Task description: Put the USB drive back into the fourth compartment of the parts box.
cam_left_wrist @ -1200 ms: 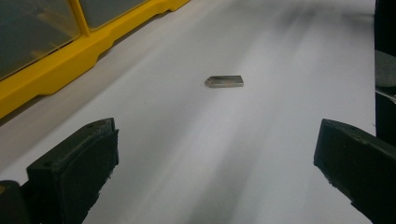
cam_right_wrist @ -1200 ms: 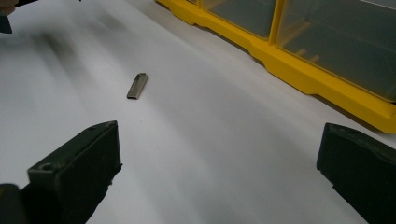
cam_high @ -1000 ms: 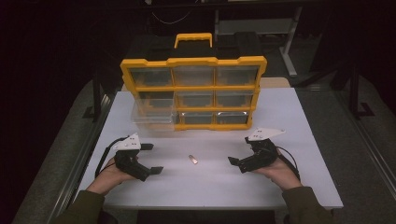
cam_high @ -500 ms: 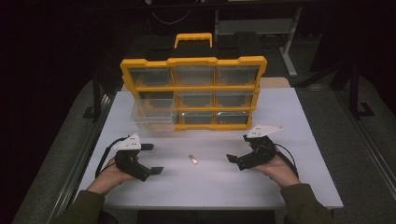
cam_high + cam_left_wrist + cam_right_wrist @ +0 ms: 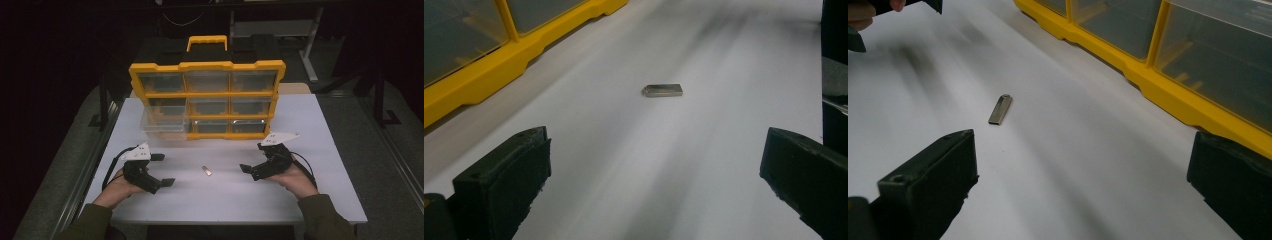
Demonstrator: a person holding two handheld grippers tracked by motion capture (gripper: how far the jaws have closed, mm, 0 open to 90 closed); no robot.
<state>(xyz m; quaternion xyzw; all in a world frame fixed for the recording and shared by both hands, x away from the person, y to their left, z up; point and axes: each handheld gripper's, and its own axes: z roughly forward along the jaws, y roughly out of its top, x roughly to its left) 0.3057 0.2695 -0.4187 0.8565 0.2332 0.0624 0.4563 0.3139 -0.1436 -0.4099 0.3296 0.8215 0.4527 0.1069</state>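
Since the frame a second back the right gripper (image 5: 253, 170) has crept a little inward and toward the yellow organiser, the left gripper (image 5: 163, 170) barely shifted at all; the small flat silvery metal piece (image 5: 206, 171) lies where it lay, on the white tabletop (image 5: 300, 130) roughly midway between the two tools and touching neither; judgement: the approach is under way from the right side, no pickup yet begun. Left gripper rests low in the person's hand near the table's near-left, jaws spread wide and empty, pointing inward at the metal piece (image 5: 664, 90); right gripper likewise cradled in the palm at near-right, jaws parted wide with nothing between them, aimed across at the piece (image 5: 1000, 109), which sits ahead and left of its centreline. Behind stands the yellow plastic organiser case with clear drawers and a carry handle (image 5: 207, 97), upright at the table's far side; one clear drawer (image 5: 162, 121) at its lower left stands pulled out, likely the piece's destination, though that is a guess.
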